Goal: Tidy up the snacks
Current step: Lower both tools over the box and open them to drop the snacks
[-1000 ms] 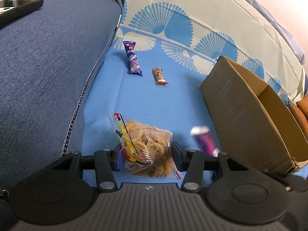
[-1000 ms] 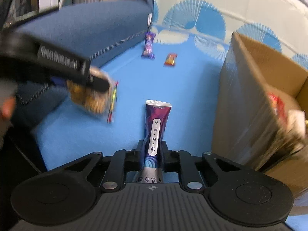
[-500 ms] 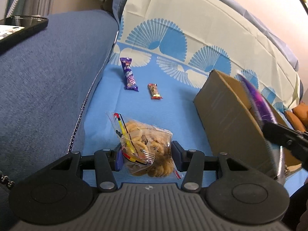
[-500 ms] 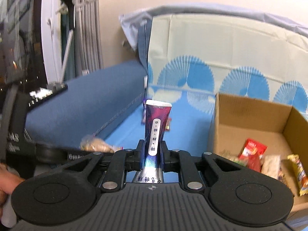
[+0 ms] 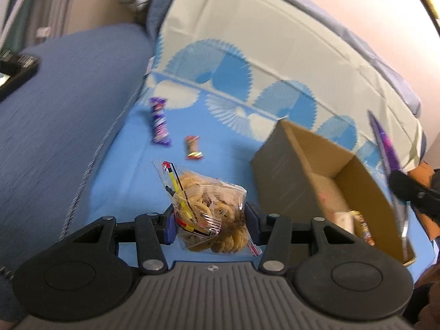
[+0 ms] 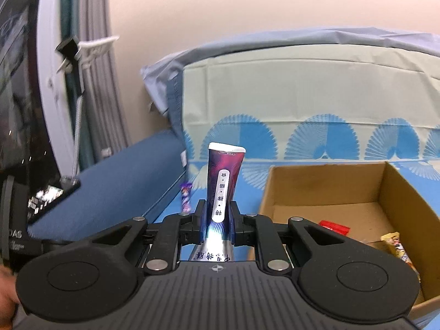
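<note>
Tube [image 6: 224,189] — long axis upright, crimped end up — between right tongs [image 6: 217,221].

The setting was a home living room. A blue fabric sofa [image 5: 55,126] filled the space, its seat and backrest draped with a blue-and-cream cover [image 5: 247,63] printed with fan shapes. Grey curtains [image 6: 93,88] hung by a plain peach-coloured wall [image 6: 220,8]. A dark remote-like device [image 5: 16,71] rested on the sofa's armrest, and an open cardboard box [image 6: 398,192] sat on the seat.

One cardboard box [image 5: 286,176], one cookie bag [image 5: 209,211], one purple tube [image 6: 224,184], perhaps two loose wrapped snacks [image 5: 160,121].
</note>
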Motion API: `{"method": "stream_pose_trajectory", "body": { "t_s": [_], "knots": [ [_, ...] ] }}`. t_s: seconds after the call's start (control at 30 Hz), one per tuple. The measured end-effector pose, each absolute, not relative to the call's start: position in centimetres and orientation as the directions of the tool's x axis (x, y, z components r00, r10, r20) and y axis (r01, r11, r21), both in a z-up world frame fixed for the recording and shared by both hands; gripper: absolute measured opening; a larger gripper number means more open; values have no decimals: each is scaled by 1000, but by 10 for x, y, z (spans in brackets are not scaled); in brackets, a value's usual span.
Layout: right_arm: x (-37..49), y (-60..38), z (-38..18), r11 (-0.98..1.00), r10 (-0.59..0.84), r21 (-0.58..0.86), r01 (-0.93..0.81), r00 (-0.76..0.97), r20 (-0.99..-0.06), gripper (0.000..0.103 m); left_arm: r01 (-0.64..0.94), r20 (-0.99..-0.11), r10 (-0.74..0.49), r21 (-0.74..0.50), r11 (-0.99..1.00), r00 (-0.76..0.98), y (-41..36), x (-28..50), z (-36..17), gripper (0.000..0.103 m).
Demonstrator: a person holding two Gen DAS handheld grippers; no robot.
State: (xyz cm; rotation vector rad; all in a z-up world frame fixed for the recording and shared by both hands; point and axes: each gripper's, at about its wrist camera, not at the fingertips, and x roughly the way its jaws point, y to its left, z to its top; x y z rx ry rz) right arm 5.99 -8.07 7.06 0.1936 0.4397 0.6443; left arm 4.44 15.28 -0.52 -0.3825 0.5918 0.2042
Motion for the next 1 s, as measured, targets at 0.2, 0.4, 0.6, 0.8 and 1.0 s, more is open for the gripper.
{"method": "stream_pose_trajectory", "body": {
  "t_s": [0.2, 0.4, 0.6, 0.8, 1.0],
  "knots": [
    [78, -105, 75, 830, 542, 353, -431, 772, -331, 16, -219, -535, 29, -295, 930, 844, 109, 79, 30, 54],
    [102, -131, 66, 884, 422, 377, -276, 818, -391, 16, -146, -533, -23, -273, 951, 846, 62, 122, 54, 54],
    [114, -153, 55, 901, 342, 403, -164, 839, -423, 16, -85, -524, -73, -271, 959, 849, 21, 153, 68, 54],
    [113, -163, 54, 903, 317, 407, -140, 856, -409, 16, -50, -495, -105, -290, 956, 862, -2, 165, 80, 54],
    [112, -167, 57, 902, 308, 410, -135, 867, -392, 16, -39, -481, -114, -297, 954, 869, -10, 170, 90, 54]
  ]
}}
